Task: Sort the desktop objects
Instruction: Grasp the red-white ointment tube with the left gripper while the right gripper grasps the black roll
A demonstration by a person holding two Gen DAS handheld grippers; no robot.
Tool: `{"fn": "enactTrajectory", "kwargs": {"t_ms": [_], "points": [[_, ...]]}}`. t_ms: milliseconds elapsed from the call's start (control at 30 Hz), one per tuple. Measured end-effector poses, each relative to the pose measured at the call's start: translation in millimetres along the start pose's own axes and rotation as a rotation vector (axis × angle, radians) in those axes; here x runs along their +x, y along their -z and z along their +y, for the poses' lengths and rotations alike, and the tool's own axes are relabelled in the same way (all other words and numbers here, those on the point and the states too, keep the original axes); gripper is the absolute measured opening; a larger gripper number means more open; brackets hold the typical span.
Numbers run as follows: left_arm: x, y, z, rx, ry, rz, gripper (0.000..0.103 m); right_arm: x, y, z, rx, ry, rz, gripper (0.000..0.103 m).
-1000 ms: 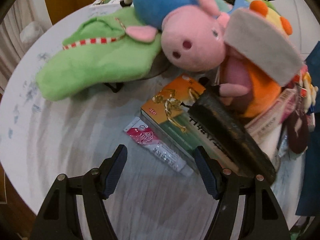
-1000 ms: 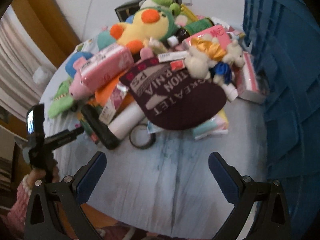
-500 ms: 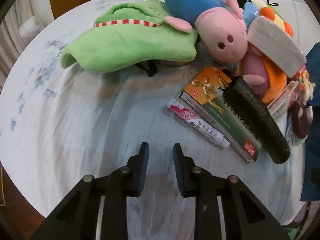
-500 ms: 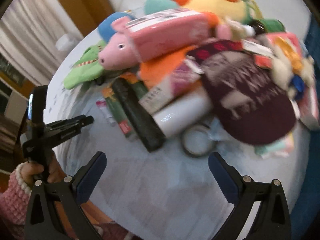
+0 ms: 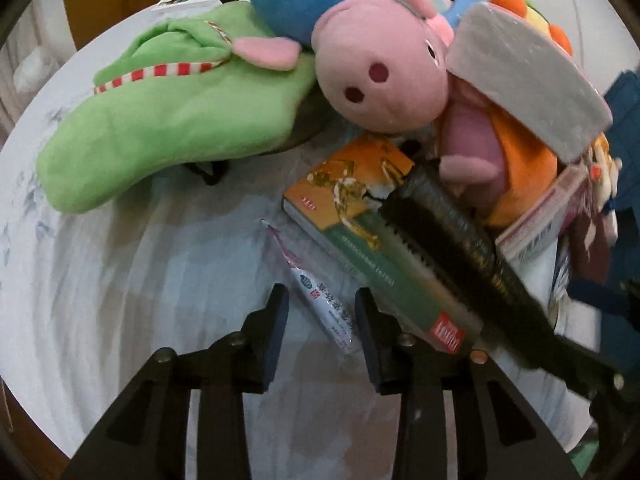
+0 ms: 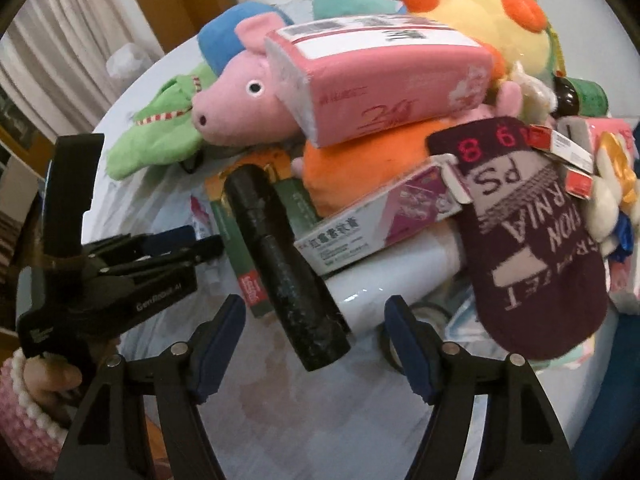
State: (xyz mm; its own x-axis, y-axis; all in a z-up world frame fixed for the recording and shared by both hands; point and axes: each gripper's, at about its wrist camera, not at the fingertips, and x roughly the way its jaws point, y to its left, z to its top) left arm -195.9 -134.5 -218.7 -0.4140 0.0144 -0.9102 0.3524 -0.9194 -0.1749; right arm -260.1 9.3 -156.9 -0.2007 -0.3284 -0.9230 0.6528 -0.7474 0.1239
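Observation:
A heap of objects lies on a round white table (image 5: 132, 280). A small white and pink tube (image 5: 316, 296) lies on the table with its near end between the fingers of my left gripper (image 5: 322, 332), which is partly open around it, not closed on it. Beside it lie a green and orange box (image 5: 368, 248) and a black flashlight (image 5: 452, 252). My right gripper (image 6: 316, 340) is open, its fingers on either side of the flashlight's near end (image 6: 288, 264). The left gripper shows in the right wrist view (image 6: 168, 252).
A green plush crocodile (image 5: 168, 108), a pink pig plush (image 5: 380, 76), a pink tissue pack (image 6: 380, 76), a yellow plush (image 6: 492, 20), a maroon sock (image 6: 528, 248), a white bottle (image 6: 396, 276) and a medicine box (image 6: 372, 224) are piled together. A blue crate (image 5: 624, 132) stands at the right.
My left gripper has moved forward to the tube and opened somewhat around it. My right gripper has moved in towards the flashlight and narrowed, still open.

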Motion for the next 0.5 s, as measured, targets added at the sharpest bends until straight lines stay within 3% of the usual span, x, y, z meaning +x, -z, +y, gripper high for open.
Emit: {"fn": "enactTrajectory", "kwargs": {"t_ms": [100,167,233,267,500], "points": [[-8,10,7,0.014,-0.008,0.014,0.024,10,-3,8,-0.026,-0.012,0.012,0.072],[-14,15,13,0.024,-0.013,0.025,0.023,17,-5,15,-0.041,-0.008,0.024,0.073],[-19,18,17,0.028,-0.019,0.035,0.023,19,-6,21,-0.065,0.008,0.030,0.064],[-20,19,18,0.028,-0.011,0.036,0.023,19,-6,23,-0.070,0.000,0.037,0.055],[-20,9,-5,0.053,-0.015,0.018,0.021,36,-14,31,-0.055,-0.024,0.061,0.055]]}}
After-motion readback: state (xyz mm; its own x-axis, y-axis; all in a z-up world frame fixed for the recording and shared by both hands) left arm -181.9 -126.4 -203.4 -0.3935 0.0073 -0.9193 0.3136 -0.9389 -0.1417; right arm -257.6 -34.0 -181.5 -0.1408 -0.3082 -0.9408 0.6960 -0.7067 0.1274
